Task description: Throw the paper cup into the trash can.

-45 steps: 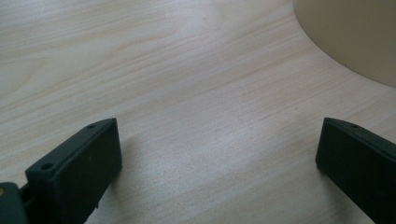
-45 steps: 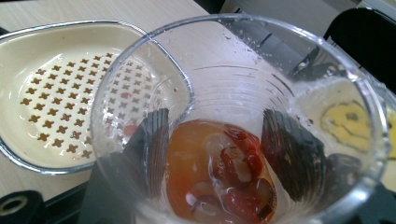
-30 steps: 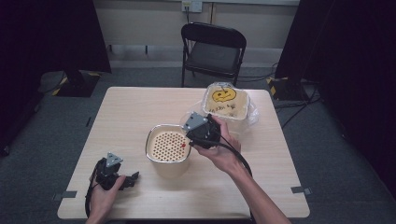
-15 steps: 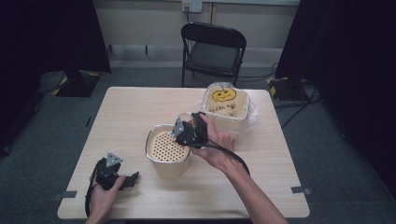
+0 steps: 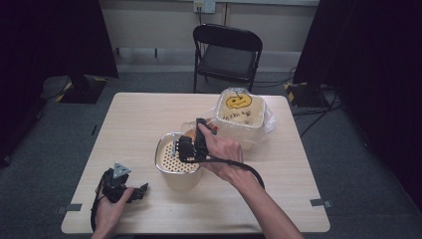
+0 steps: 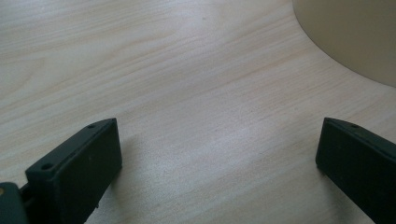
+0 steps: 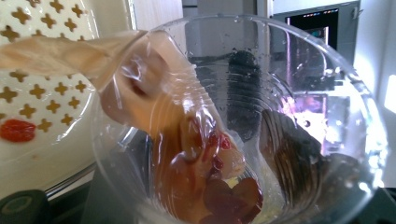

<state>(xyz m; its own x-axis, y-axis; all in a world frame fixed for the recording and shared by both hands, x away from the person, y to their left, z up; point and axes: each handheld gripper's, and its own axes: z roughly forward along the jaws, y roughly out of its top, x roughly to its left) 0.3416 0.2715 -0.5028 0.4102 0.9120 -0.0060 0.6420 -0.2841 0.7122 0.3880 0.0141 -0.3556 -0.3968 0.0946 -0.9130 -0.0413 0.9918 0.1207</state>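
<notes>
On the wooden table (image 5: 139, 119), a bagged tub (image 5: 241, 110) with a smiley face stands behind the perforated strainer bowl (image 5: 171, 158). The right gripper (image 5: 191, 142) clamps a clear plastic cup (image 7: 243, 121), tipped over the strainer; reddish-brown fruit pieces (image 7: 205, 182) and liquid sit inside. The left gripper (image 5: 130, 190) rests near the front edge, jaws wide apart, empty.

Floor: grey carpet (image 5: 45, 149), tape marks.
Furniture: black folding chair (image 5: 228, 55) behind the pale wooden counter (image 5: 139, 114).
Walls: cream wall (image 5: 149, 25), black curtains (image 5: 50, 35) both sides.
</notes>
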